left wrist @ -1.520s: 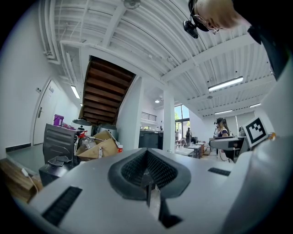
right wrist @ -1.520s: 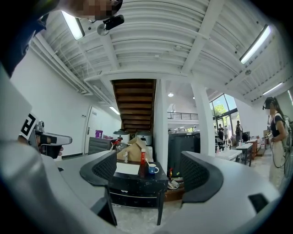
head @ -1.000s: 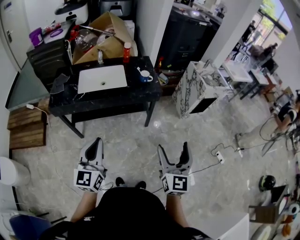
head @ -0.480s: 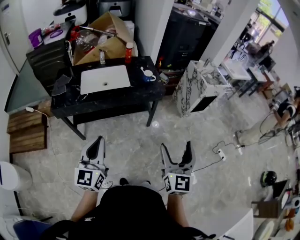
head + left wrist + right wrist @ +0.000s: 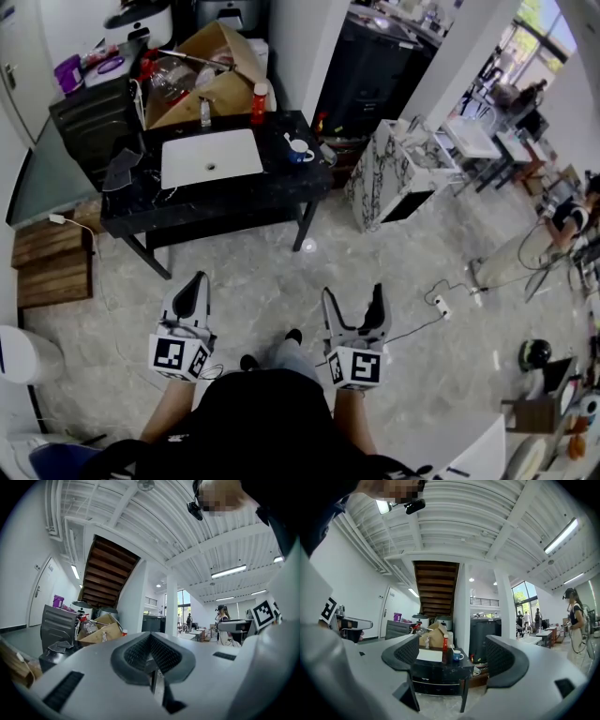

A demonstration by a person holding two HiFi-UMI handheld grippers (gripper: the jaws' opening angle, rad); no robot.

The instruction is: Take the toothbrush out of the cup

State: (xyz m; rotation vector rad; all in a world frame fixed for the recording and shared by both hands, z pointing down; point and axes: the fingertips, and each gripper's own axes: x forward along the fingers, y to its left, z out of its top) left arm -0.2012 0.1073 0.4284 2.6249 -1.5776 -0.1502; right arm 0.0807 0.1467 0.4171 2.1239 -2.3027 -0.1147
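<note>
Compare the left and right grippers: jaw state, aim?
Jaws: the left gripper has them pressed together; the right gripper has them wide apart.
Aim: the right gripper view frames the blue cup on the black table between its jaws; in the left gripper view that table sits off to the left.
Shared: both hold nothing and hang over the floor, short of the table.

Black table [image 5: 281, 192] with white basin [image 5: 211, 157], red bottle [image 5: 258, 101] at back edge beside cardboard box [image 5: 220, 89]; marbled cabinet [image 5: 384, 178] nearby.

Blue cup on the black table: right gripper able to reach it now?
Probably not yet: the open right gripper sits well short of the black table, floor between. Nothing blocks the blue cup.
</note>
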